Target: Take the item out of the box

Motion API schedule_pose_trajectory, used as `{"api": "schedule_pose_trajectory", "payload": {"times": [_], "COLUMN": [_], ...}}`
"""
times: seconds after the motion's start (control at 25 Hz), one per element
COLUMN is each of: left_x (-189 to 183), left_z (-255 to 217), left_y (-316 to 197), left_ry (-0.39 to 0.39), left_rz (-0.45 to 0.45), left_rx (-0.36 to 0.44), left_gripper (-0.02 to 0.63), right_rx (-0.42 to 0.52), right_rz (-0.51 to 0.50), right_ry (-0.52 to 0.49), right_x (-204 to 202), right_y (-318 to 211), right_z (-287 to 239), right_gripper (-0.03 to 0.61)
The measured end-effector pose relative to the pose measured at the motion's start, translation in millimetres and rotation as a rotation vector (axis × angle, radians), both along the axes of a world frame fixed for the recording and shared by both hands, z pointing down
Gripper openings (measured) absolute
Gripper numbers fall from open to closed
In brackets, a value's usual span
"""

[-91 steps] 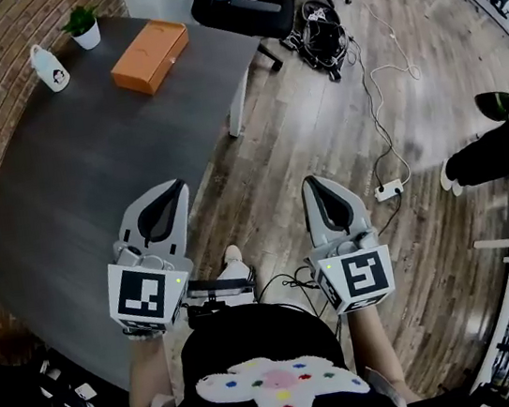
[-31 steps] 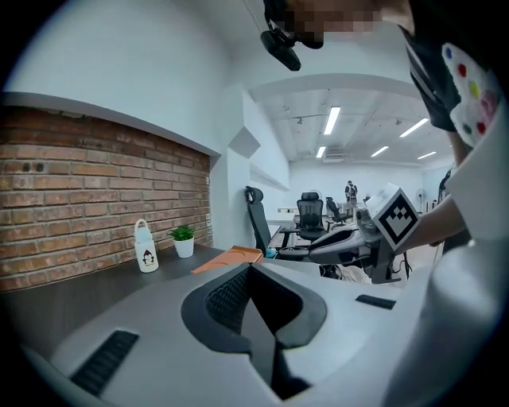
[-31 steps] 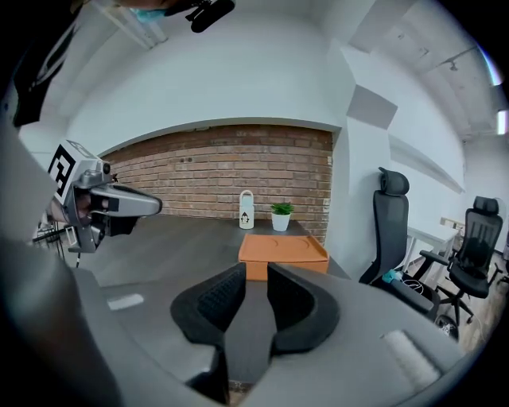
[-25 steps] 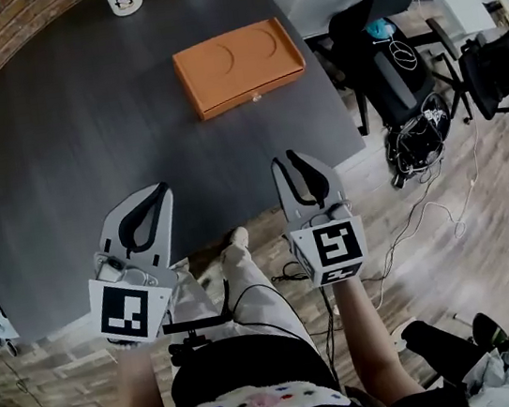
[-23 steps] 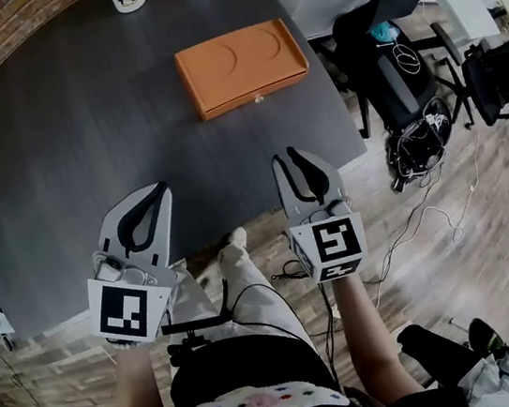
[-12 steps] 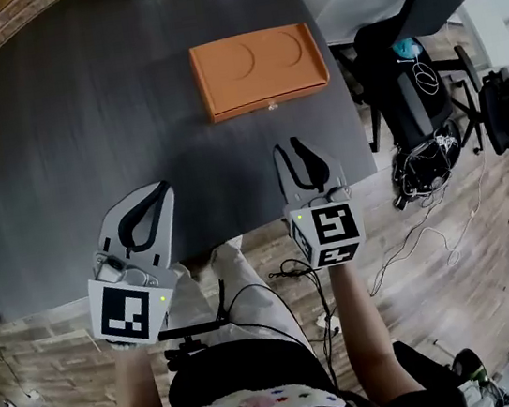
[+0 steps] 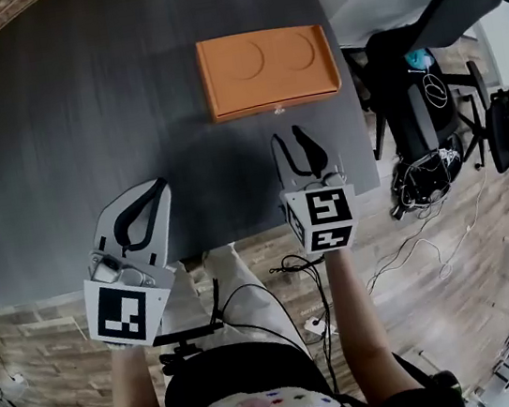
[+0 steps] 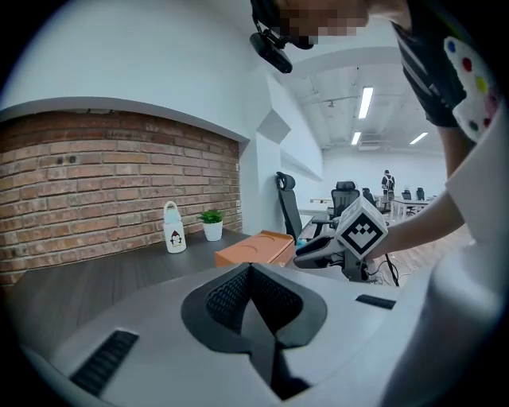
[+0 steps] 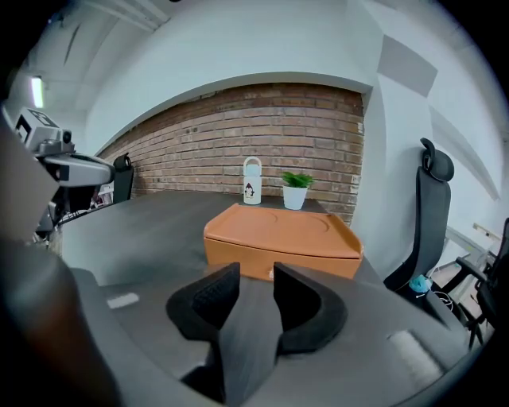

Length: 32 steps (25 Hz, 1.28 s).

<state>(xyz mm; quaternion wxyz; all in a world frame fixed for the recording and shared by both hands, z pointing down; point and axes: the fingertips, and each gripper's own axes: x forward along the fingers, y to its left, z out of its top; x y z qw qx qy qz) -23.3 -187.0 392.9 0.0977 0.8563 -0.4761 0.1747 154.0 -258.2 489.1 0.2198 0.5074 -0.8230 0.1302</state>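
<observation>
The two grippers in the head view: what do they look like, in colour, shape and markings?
Both the left gripper and the right gripper have light grey bodies with black ribbed jaw pads. Each carries a white cube with black square markers. Black cables hang between the forearms, which no sleeves cover.

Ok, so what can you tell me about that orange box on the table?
The orange box is a flat rectangle with a smooth, matte lid that has two round dents pressed into it. A small clasp sits at the middle of its front edge. It is shut and lies flat on the dark table, near the right edge. Nothing else touches it.
</observation>
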Motion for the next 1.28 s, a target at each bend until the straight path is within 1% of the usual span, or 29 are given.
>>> {"api": "schedule_pose_trajectory", "payload": {"times": [0.32, 0.48, 0.64, 0.84, 0.92, 0.96, 1.12, 1.28], "left_x": [-14.9, -19.9, -23.6, -19.2, -19.2, -19.4, -19.4, -16.5], "left_z": [10.5, 13.1, 16.4, 22.5, 24.2, 24.2, 22.6, 22.8], "left_y": [-0.6, -2.5, -4.5, -8.6, -8.5, -8.6, -8.3, -6.4], "left_ry": [-0.016, -0.01, -0.022, -0.028, -0.028, -0.028, -0.031, -0.03], "left_rz": [-0.038, -0.061, -0.063, -0.057, -0.058, -0.058, -0.051, -0.046], "left_rx": [-0.017, -0.018, -0.023, -0.03, -0.035, -0.036, -0.028, -0.032], "left_gripper": [0.003, 0.003, 0.003, 0.003, 0.003, 0.003, 0.003, 0.003], "right_rx": [-0.044, -0.063, -0.072, -0.087, -0.089, -0.089, -0.092, -0.089], "right_rz": [0.019, 0.026, 0.026, 0.039, 0.055, 0.06, 0.071, 0.081], "right_ry": [0.026, 0.044, 0.055, 0.081, 0.088, 0.087, 0.057, 0.049], "right_x": [-1.1, -0.2, -2.6, 2.4, 5.2, 6.2, 6.0, 8.7], "right_y": [-21.5, -27.9, -37.7, -52.3, -54.6, -55.3, -54.7, -52.0], "right_z": [23.3, 35.7, 46.9, 56.8, 58.7, 58.9, 59.7, 59.9], "right_gripper": [0.129, 0.129, 0.129, 0.129, 0.11, 0.086, 0.08, 0.08]}}
